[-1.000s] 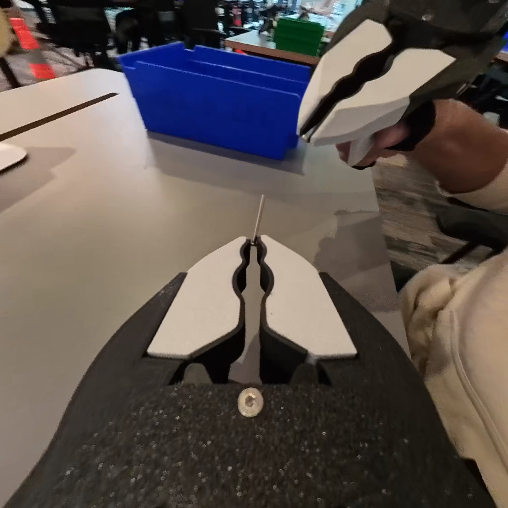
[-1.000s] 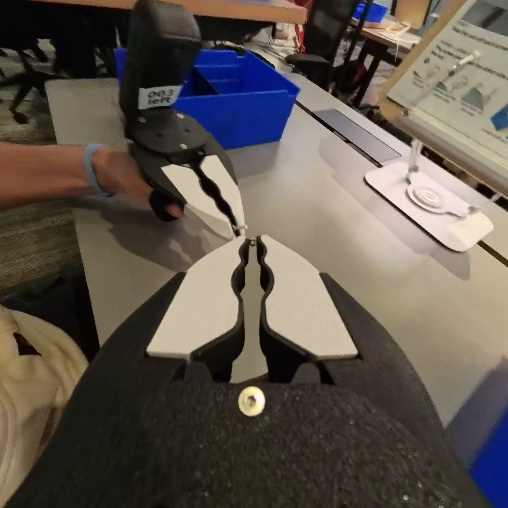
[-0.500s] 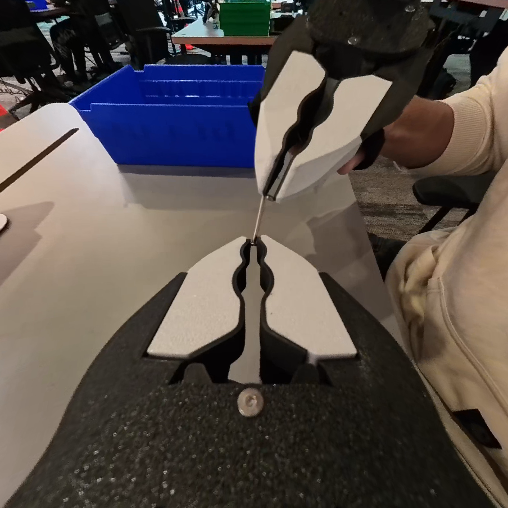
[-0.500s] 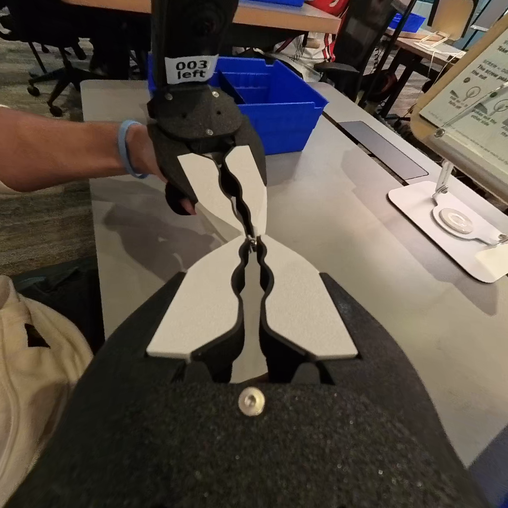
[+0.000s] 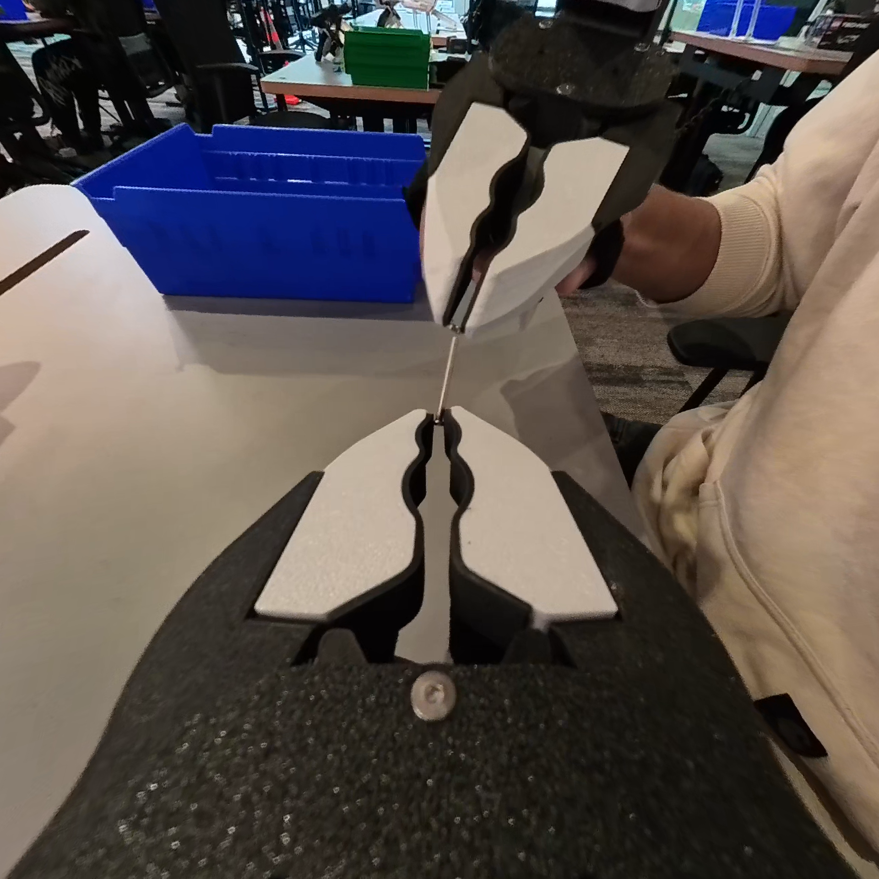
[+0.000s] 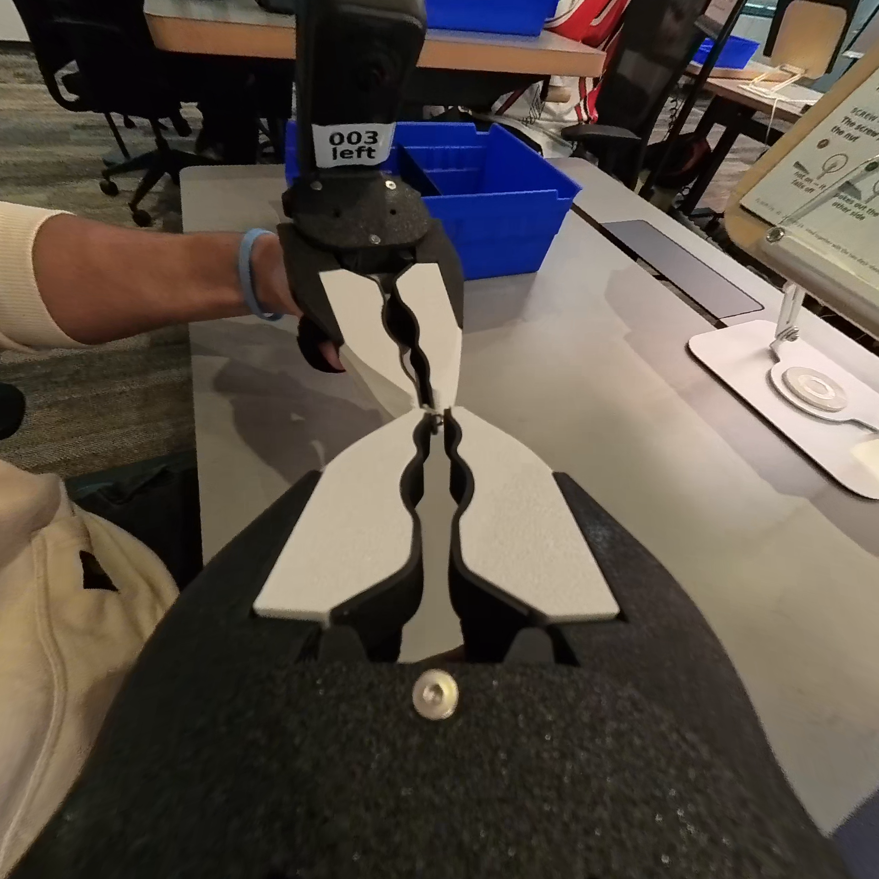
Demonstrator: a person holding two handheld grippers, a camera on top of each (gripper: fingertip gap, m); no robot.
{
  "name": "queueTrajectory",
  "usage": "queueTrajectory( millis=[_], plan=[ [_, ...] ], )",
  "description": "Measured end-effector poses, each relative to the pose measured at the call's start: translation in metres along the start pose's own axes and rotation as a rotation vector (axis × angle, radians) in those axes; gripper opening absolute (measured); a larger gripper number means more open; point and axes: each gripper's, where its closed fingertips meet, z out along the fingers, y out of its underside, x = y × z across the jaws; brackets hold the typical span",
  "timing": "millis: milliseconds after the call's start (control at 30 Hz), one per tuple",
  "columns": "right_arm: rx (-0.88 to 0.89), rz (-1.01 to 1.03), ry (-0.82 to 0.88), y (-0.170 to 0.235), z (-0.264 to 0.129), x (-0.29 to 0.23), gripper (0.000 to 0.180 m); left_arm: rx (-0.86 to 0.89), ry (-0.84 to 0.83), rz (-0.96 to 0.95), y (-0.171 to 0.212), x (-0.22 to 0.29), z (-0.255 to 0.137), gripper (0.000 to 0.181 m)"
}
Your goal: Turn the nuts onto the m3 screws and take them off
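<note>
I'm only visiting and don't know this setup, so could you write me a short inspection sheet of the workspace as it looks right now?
Surface: grey table, mostly bare.
Job's things: thin screw held by one end in the left hand-held gripper; the right hand-held gripper pinches a small nut at the screw's far tip.
Clutter: blue bin at the far edge; white stand carrying an instruction board.
Grippers: both shut, tip to tip above the table.
Cables: nothing seen.
Surroundings: other desks, office chairs, green crates, patterned carpet.
</note>
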Motion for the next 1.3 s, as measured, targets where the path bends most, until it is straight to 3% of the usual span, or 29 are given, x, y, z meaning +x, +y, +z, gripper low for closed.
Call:
queueTrajectory(
  millis=[1300],
  plan=[
    [0.007,-0.054,-0.106,-0.001,-0.007,-0.015,0.005,0.039,0.173,-0.064,-0.002,0.019,0.004,0.004]
  ],
)
